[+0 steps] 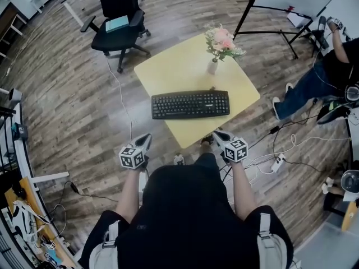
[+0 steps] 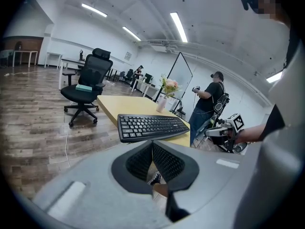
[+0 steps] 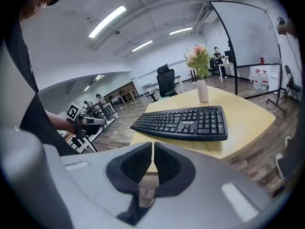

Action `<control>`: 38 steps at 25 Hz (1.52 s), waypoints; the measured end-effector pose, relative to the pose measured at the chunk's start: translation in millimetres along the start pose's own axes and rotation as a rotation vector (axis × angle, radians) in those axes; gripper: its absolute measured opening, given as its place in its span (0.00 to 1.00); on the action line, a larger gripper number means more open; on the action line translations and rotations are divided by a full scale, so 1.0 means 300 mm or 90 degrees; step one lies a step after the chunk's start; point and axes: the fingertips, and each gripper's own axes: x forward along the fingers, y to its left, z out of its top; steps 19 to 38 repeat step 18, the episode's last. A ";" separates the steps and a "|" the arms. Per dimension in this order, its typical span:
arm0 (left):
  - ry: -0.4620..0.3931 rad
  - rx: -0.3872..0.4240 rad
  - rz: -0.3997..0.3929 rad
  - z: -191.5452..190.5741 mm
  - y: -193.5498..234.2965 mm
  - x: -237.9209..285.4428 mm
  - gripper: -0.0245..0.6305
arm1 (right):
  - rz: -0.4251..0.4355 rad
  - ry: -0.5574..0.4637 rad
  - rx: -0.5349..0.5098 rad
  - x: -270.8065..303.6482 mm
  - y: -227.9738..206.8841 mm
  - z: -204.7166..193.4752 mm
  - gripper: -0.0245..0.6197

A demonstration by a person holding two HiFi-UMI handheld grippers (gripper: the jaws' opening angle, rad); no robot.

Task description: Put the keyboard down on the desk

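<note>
Keyboard (image 1: 190, 104) is down flat on the yellow desk (image 1: 179, 66), lying just ahead of both sets of fingertips and about midway between them, touching neither. Left gripper (image 1: 146, 138) is off the desk's near-left edge with its fingers clenched tight together, pads meeting and nothing in them; the keyboard's left end is ahead and slightly to the right of those tips. Right gripper (image 1: 217, 133) is at the near-right edge, also clenched and empty, with the keyboard's number-pad end ahead and a bit to the left of its tips. Both grippers point forward and down toward the desk, and the desk's near corner sits between the two of them. A white vase (image 1: 212, 66) of pink flowers stands upright past the keyboard, on its far side from the fingers and near its right half. A black office chair (image 1: 116, 17) stands well beyond the left fingers, up and to their left, on the wood floor. A seated person (image 1: 317, 74) is far out to the right of the right fingers. A white power strip (image 1: 277, 162) and cables lie on the floor just right of the right gripper.
</note>
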 end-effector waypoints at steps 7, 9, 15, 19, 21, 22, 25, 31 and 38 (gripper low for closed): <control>0.000 -0.006 -0.004 -0.016 0.018 -0.016 0.06 | -0.003 0.011 -0.006 -0.005 0.025 -0.015 0.06; 0.001 -0.007 -0.005 -0.018 0.018 -0.012 0.06 | -0.004 0.012 -0.006 -0.007 0.026 -0.014 0.06; 0.002 -0.007 -0.013 -0.021 -0.007 0.011 0.06 | -0.011 0.020 -0.009 -0.030 0.007 -0.025 0.06; 0.003 -0.006 -0.015 -0.020 -0.014 0.016 0.06 | -0.015 0.019 -0.006 -0.038 -0.001 -0.026 0.06; 0.003 -0.006 -0.015 -0.020 -0.014 0.016 0.06 | -0.015 0.019 -0.006 -0.038 -0.001 -0.026 0.06; 0.003 -0.006 -0.015 -0.020 -0.014 0.016 0.06 | -0.015 0.019 -0.006 -0.038 -0.001 -0.026 0.06; 0.003 -0.006 -0.015 -0.020 -0.014 0.016 0.06 | -0.015 0.019 -0.006 -0.038 -0.001 -0.026 0.06; 0.003 -0.006 -0.015 -0.020 -0.014 0.016 0.06 | -0.015 0.019 -0.006 -0.038 -0.001 -0.026 0.06; 0.003 -0.006 -0.015 -0.020 -0.014 0.016 0.06 | -0.015 0.019 -0.006 -0.038 -0.001 -0.026 0.06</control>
